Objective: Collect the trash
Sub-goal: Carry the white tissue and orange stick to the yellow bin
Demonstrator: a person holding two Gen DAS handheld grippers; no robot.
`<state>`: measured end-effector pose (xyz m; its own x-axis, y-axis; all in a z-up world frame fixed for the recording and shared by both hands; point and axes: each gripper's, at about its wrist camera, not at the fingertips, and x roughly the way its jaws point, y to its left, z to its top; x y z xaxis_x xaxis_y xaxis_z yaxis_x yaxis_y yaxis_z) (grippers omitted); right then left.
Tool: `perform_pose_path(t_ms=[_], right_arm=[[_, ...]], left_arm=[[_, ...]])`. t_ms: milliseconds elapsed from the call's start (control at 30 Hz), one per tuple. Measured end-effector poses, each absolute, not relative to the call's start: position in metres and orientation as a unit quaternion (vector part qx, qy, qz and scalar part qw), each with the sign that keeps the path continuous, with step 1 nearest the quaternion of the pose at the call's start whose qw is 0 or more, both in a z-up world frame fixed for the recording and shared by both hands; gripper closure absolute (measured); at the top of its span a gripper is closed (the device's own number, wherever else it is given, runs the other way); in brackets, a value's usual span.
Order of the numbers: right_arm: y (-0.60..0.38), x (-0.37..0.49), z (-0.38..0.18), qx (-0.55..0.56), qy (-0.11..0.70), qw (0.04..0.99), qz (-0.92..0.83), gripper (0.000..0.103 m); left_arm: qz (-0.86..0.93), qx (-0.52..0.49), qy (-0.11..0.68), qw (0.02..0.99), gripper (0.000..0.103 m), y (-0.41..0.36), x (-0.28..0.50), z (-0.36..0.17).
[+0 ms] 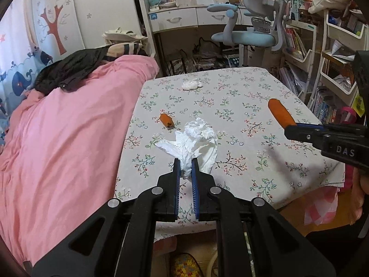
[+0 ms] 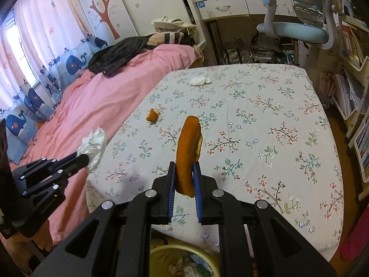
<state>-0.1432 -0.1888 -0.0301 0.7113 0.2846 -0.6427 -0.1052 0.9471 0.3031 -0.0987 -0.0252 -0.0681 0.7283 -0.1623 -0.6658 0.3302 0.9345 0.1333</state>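
My left gripper (image 1: 185, 161) is shut on a crumpled white tissue (image 1: 196, 138), held above the floral tablecloth (image 1: 242, 115). My right gripper (image 2: 184, 164) is shut on a long orange peel (image 2: 188, 152), which stands upright between the blue pads. The right wrist view shows the left gripper (image 2: 84, 158) with its tissue (image 2: 93, 145) at the left; the left wrist view shows the right gripper (image 1: 289, 128) with the peel (image 1: 280, 112) at the right. A small orange peel piece (image 1: 166, 120) (image 2: 153, 115) and another white tissue wad (image 1: 191, 84) (image 2: 199, 79) lie on the table.
A yellow bin (image 2: 184, 262) with rubbish in it stands below the table's near edge. A pink-covered bed (image 1: 64, 127) with dark clothes runs along the table's left side. A blue desk chair (image 1: 251, 34), a desk and bookshelves (image 1: 334, 69) stand behind and to the right.
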Motion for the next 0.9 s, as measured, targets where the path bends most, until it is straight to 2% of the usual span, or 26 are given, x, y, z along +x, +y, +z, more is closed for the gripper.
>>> perform_pose_path(t_ms=[467,900], right_arm=[[-0.169,-0.203,-0.029,0.112,0.337,0.928,0.117,0.088],[-0.157,-0.235,-0.046,0.106,0.349,0.923,0.119,0.088]], left_arm=[[-0.133,0.098,0.332,0.929,0.094,-0.015,-0.132,-0.062],[-0.133,0.084,0.330,0.931,0.094,-0.006,-0.158,-0.065]])
